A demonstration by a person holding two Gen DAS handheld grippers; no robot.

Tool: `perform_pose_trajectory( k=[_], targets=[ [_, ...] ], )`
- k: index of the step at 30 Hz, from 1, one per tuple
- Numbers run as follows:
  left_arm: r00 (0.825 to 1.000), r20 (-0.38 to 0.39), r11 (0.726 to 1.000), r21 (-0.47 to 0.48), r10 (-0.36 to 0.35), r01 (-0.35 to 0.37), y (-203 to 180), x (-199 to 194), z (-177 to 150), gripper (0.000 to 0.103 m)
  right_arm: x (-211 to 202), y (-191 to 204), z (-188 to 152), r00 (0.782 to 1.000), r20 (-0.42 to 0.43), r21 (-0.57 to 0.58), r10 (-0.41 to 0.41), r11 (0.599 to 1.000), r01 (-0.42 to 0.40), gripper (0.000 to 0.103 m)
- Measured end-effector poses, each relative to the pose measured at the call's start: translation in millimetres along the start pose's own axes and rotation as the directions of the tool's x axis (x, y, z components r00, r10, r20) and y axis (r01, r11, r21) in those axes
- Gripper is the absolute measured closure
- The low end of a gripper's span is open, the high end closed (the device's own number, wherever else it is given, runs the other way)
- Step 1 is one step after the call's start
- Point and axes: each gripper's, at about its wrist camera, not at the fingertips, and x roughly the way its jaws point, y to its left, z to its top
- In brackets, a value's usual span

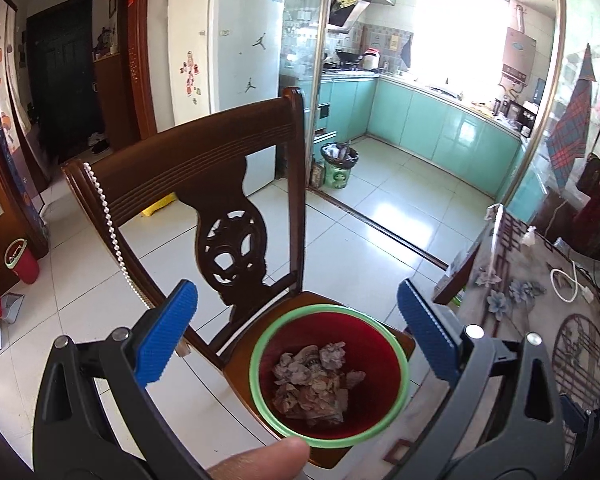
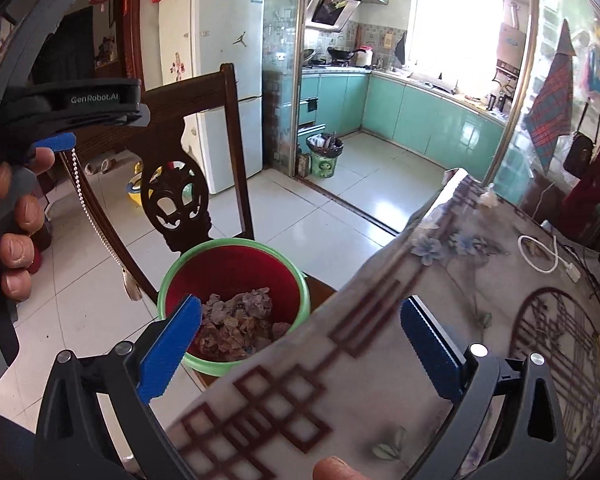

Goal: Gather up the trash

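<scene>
Crumpled trash (image 1: 314, 384) lies heaped at the bottom of a small red bin (image 1: 374, 354) with a green rim, and that bin stands on the wooden seat of a dark carved chair (image 1: 204, 168).

Nearest the bin, the left tool (image 1: 298, 334) hangs just above it with its blue pads spread wide on either side of the rim, nothing between them. A thumb tip shows at the lower edge of that view.

The right tool (image 2: 300, 344) is likewise released, its jaws wide apart and empty; it sits to the right of the bin, over the edge of the tabletop (image 2: 440, 320), which wears a patterned cloth with flowers and a brown lattice print. In the right wrist view the left hand (image 2: 18, 236) shows up and to the left of the bin, fingers wrapped around its tool's handle.

A string of white beads (image 1: 108, 220) drapes down the chair's back, left of the bin. On the tabletop, right of the bin and farther off, lies a white cable (image 2: 540, 256).

Beyond the bin stand a white fridge (image 1: 224, 40) and, through the kitchen doorway, a second, green bin (image 1: 338, 164) on the tiled floor (image 1: 380, 216).
</scene>
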Motion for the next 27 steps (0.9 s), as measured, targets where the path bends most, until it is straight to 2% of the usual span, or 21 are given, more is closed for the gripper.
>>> perform_pose_trajectory(
  k=[5,10,19,22,27],
  targets=[
    [0.996,0.048,0.991,0.107,-0.081,0.076,-54.9,-43.5,-22.3,0.005,-61.0,-46.7,-20.1,0.995,0.058,0.051,-0.080,0.996,0.078,0.006],
    [0.981,0.090,0.963,0.227,-0.172,0.148,-106.4,-88.3,-57.4,0.005,-115.1,-91.4,-45.6,0.986,0.098,0.126,-0.134,0.985,0.121,0.006],
    [0.934,0.163,0.890,0.390,-0.318,0.234,-171.9,-158.8,-125.1,0.005,-174.4,-128.1,-98.5,0.961,0.133,0.198,-0.242,0.957,0.213,0.006],
    [0.920,0.186,0.875,0.419,-0.345,0.243,-183.0,-171.8,-143.2,0.005,-190.2,-134.6,-115.9,0.943,0.159,0.224,-0.291,0.941,0.253,0.006],
    [0.907,0.201,0.861,0.442,-0.369,0.252,-189.3,-179.7,-168.7,0.005,-209.3,-147.1,-138.3,0.905,0.213,0.283,-0.368,0.910,0.303,0.006]
  ],
)
